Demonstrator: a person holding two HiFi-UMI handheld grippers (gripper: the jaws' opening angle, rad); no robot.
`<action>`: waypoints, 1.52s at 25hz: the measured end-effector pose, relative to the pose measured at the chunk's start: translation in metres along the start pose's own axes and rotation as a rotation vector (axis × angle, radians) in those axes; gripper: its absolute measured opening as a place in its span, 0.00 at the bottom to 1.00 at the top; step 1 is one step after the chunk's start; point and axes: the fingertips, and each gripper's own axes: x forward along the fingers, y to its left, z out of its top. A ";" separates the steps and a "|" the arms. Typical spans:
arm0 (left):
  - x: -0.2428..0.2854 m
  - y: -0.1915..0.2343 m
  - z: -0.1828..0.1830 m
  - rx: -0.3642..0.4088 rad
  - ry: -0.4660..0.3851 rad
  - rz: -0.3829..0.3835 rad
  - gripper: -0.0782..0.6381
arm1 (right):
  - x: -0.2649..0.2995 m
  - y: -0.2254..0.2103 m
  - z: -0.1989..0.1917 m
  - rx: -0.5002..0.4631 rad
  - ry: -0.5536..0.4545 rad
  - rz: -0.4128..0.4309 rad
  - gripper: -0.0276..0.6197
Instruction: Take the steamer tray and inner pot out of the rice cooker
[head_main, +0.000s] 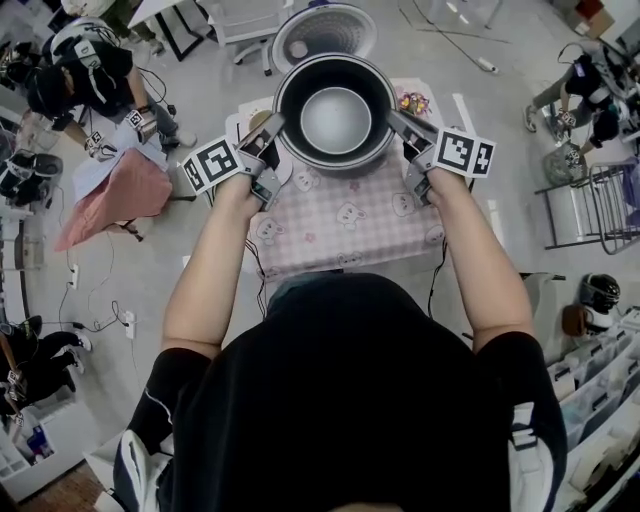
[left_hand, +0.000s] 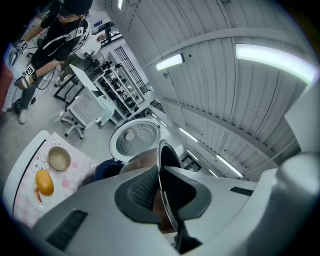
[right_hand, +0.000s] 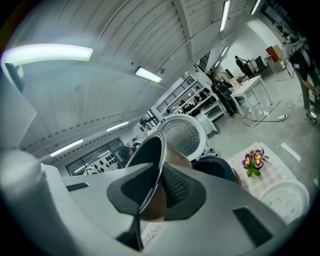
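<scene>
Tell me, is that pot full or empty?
Empty: the head view looks straight down into the pot and shows only its bare, shiny bottom.

On the pink checked tablecloth sit a tan bowl, orange fruit and purple flowers.

Head view steeply down; gripper views close, from opposite sides of shared inner pot

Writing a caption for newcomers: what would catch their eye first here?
The dark inner pot sits in the head view's top centre, clamped at opposite sides of its rim by the left gripper and the right gripper. Below it spreads a pink checked tablecloth, and the rice cooker's open round lid shows just beyond the pot.
</scene>
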 end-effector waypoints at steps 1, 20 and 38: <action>-0.004 -0.001 0.001 0.001 -0.006 0.001 0.16 | 0.000 0.003 -0.001 -0.004 0.004 0.007 0.13; -0.143 0.015 -0.010 -0.054 -0.128 0.091 0.16 | 0.027 0.088 -0.090 -0.045 0.159 0.151 0.14; -0.215 0.077 -0.067 -0.125 -0.128 0.210 0.16 | 0.043 0.093 -0.192 0.004 0.321 0.154 0.14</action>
